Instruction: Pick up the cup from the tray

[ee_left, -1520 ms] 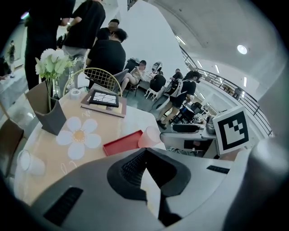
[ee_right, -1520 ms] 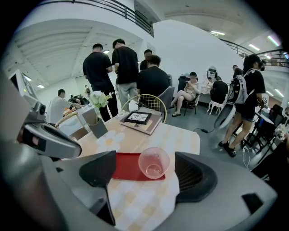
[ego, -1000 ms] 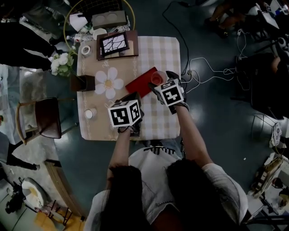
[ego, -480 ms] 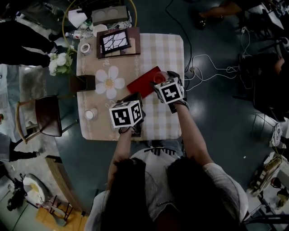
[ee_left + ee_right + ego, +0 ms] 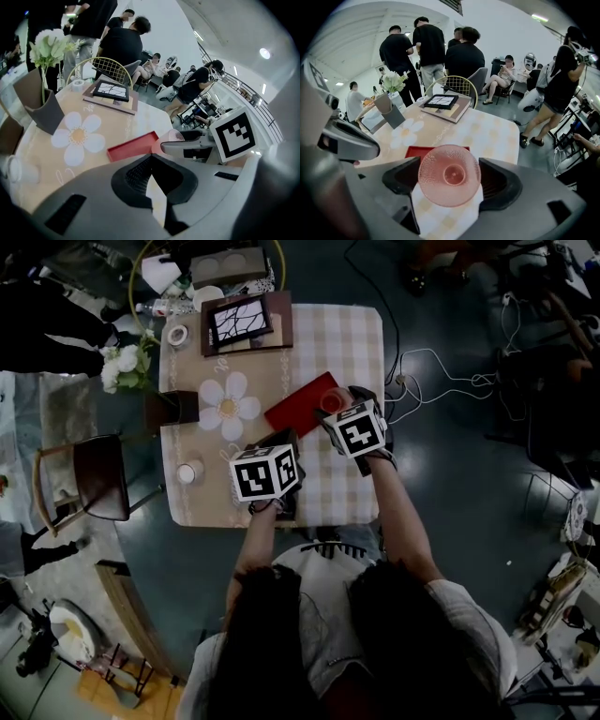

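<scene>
Cup (image 5: 449, 176), seemingly gripped; tray (image 5: 413, 152) just behind

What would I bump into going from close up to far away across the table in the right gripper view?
Pink cup → red tray → white flower mat → framed picture → yellow wire chair.

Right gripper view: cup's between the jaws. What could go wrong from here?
The right gripper pinches the round pink cup at two spots on its curved wall; it may pivot or slip.
The red tray lies just behind the cup; a low move could clip its rim.
The left gripper, shut and empty, sits close beside; they could bump.
</scene>
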Available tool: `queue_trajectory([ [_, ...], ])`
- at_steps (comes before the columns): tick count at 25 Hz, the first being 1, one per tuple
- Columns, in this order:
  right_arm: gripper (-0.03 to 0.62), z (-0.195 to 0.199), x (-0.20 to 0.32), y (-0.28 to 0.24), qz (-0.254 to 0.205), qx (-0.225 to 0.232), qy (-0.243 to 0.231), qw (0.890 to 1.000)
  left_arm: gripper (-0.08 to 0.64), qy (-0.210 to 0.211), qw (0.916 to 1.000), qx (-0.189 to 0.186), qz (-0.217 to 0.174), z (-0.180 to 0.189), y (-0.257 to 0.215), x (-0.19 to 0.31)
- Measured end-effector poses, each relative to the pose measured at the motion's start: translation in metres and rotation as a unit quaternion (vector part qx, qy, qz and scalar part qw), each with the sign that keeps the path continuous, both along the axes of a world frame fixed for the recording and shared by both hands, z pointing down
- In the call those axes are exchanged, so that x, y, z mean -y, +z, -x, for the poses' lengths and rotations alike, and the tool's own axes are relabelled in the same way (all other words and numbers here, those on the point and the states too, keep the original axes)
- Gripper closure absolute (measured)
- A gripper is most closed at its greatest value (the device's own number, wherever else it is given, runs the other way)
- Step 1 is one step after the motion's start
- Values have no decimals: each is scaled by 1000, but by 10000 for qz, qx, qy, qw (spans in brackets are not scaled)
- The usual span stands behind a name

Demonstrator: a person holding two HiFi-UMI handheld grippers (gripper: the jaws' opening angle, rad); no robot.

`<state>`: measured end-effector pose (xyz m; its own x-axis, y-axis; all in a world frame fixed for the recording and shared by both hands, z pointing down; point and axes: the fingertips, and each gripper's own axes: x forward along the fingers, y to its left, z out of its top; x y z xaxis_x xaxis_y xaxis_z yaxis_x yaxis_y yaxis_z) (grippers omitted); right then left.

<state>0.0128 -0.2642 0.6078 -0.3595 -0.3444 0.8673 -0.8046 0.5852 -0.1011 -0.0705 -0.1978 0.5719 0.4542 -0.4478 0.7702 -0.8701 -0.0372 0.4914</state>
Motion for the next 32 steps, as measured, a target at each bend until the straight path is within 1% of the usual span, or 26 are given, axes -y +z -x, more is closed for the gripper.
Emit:
queue_trajectory([
  [3, 196, -2, -12, -8, -31, 15, -22, 10000, 557, -7, 10000, 8, -22, 0, -1, -3],
  [6, 196, -8, -30, -9, 84, 30, -20, 10000, 555, 15, 10000, 2, -52, -3, -4, -6],
  [14, 196, -24, -70, 7, 343, -100, 41, 9994, 555, 70, 10000, -14, -63, -8, -5, -18],
  [24, 196, -26, -81, 20, 374, -191, -25, 9991, 556, 29, 9999, 49, -83, -4, -6, -24],
  [29, 196, -29, -84, 21, 369, -329, -182, 9986, 555, -82, 9999, 18, -87, -2, -7, -23],
  [32, 195, -29, -82, 17, 364, -54, 56, 9993, 557, -42, 9999, 87, -113, -2, -9, -24],
])
